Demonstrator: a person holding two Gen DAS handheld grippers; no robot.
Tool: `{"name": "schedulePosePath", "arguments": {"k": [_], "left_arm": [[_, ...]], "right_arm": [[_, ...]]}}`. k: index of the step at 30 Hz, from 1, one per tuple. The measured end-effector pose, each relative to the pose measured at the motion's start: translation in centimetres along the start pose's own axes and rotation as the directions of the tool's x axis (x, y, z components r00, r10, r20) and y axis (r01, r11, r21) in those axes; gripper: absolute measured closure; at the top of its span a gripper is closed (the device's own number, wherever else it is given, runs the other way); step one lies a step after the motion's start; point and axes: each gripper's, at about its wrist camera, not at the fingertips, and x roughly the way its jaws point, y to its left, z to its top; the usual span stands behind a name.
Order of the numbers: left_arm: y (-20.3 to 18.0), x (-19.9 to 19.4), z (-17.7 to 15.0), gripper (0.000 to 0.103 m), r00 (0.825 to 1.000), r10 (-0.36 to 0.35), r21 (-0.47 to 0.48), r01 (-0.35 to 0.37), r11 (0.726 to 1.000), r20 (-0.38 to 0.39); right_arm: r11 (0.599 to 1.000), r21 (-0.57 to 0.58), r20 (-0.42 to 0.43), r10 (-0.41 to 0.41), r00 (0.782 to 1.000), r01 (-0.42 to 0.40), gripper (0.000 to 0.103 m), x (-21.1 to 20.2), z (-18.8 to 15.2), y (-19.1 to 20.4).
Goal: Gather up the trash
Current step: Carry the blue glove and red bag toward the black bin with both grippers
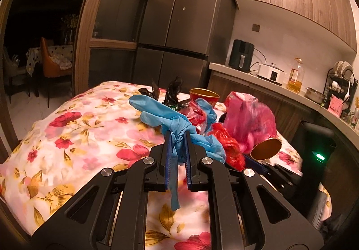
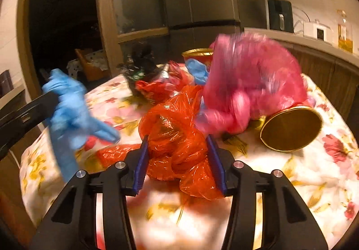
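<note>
Your left hand-held gripper (image 1: 177,137) is black with dark blue pads and carries a light blue glove (image 1: 166,115). Your right hand-held gripper (image 2: 177,149), black and blue too, has an orange-red plastic bag (image 2: 175,137) between its pads. Beside it you see a pink bag (image 2: 253,79), a gold-based cup (image 2: 291,128), and a white cloth (image 1: 78,137) patterned with red, pink and gold flowers.
</note>
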Motion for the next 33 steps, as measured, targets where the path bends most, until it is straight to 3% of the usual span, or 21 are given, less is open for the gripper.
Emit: {"name": "schedulePosePath", "arguments": {"k": [3, 13, 26, 33], "left_arm": [[-0.5, -0.3, 0.1, 0.093, 1.000, -0.005, 0.004, 0.005, 1.000, 0.005], [-2.6, -1.0, -0.2, 0.093, 0.999, -0.045, 0.016, 0.045, 0.999, 0.001], [-5.2, -1.8, -0.7, 0.093, 0.997, -0.072, 0.063, 0.072, 0.995, 0.001], [-6.2, -2.0, -0.6, 0.093, 0.996, -0.089, 0.080, 0.089, 0.993, 0.002]], "right_arm": [[0.999, -0.029, 0.026, 0.031, 0.999, -0.030, 0.054, -2.8, -0.5, 0.3], [0.999, -0.040, 0.085, 0.017, 0.996, -0.014, 0.054, -9.4, -2.1, -1.5], [0.997, -0.044, 0.125, 0.061, 0.990, -0.056, 0.054, -13.7, -3.3, -2.6], [1.000, -0.004, 0.184, 0.026, 0.983, -0.026, 0.054, -15.9, -2.7, -4.0]]}}
